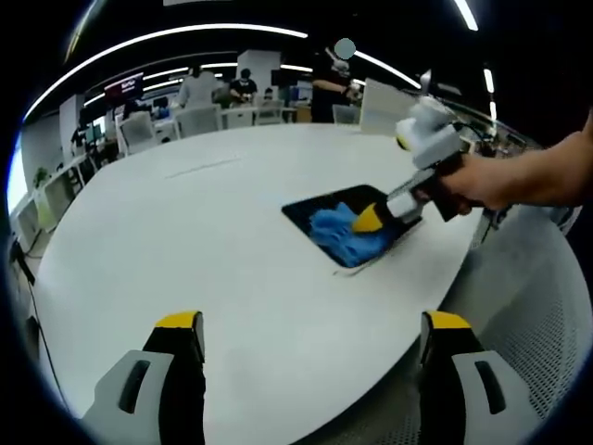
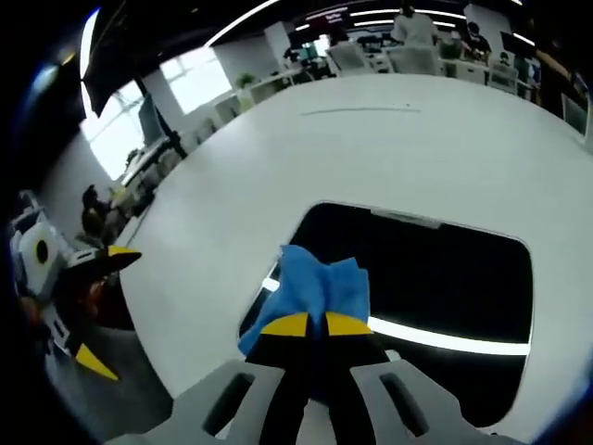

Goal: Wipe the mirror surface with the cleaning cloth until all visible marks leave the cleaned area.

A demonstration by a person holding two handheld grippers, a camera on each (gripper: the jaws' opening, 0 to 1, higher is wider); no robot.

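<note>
A dark rectangular mirror point(image 2: 445, 269) lies flat on the white table point(image 2: 371, 139), reflecting a ceiling light strip. My right gripper point(image 2: 308, 325) is shut on a blue cleaning cloth point(image 2: 315, 283), which it presses on the mirror's near left part. In the left gripper view the mirror point(image 1: 315, 209) and the cloth point(image 1: 341, 234) sit at the table's right edge, with the right gripper point(image 1: 371, 219) on them, held by a person's hand point(image 1: 477, 181). My left gripper point(image 1: 313, 334) hovers open over the bare table, well short of the mirror.
The round white table point(image 1: 185, 232) ends close to the mirror on the right, with grey floor point(image 1: 537, 315) beyond. Chairs, desks and several people point(image 1: 329, 79) stand at the far side of the office. The left gripper point(image 2: 93, 278) shows beyond the table's left edge.
</note>
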